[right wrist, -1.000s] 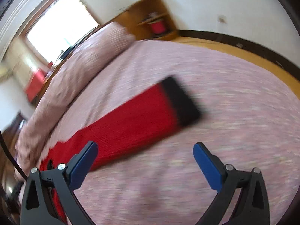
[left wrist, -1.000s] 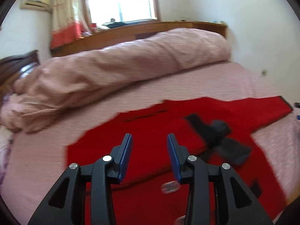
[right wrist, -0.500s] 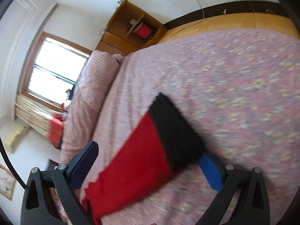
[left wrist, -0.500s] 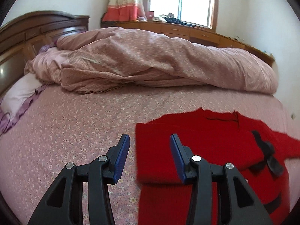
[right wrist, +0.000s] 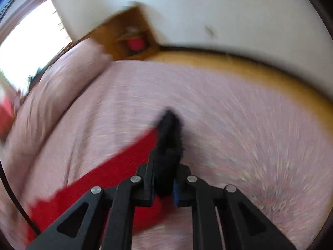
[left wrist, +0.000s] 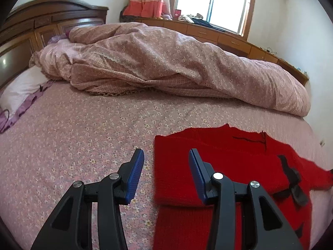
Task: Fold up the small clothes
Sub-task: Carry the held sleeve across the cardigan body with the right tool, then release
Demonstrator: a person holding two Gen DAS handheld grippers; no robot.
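A small red knitted sweater [left wrist: 224, 166] with black trim lies flat on the pink flowered bedsheet [left wrist: 83, 137], its left part folded over. My left gripper [left wrist: 165, 170] is open and empty, hovering over the sweater's left edge. In the blurred right wrist view my right gripper [right wrist: 163, 187] is shut on the black cuff [right wrist: 169, 137] of the red sleeve [right wrist: 108, 175], which trails down to the left over the sheet.
A bunched pink duvet [left wrist: 177, 62] lies across the far side of the bed. A white pillow [left wrist: 22, 89] and dark wooden headboard [left wrist: 41, 29] are at the left. Wooden cabinets [left wrist: 229, 39] run under the window. The bed's edge and yellow floor [right wrist: 249, 66] show beyond the sleeve.
My right gripper has closed on the sleeve's black cuff, which lay between its open jaws before. My left gripper swung left to the sweater's left edge and stays open.
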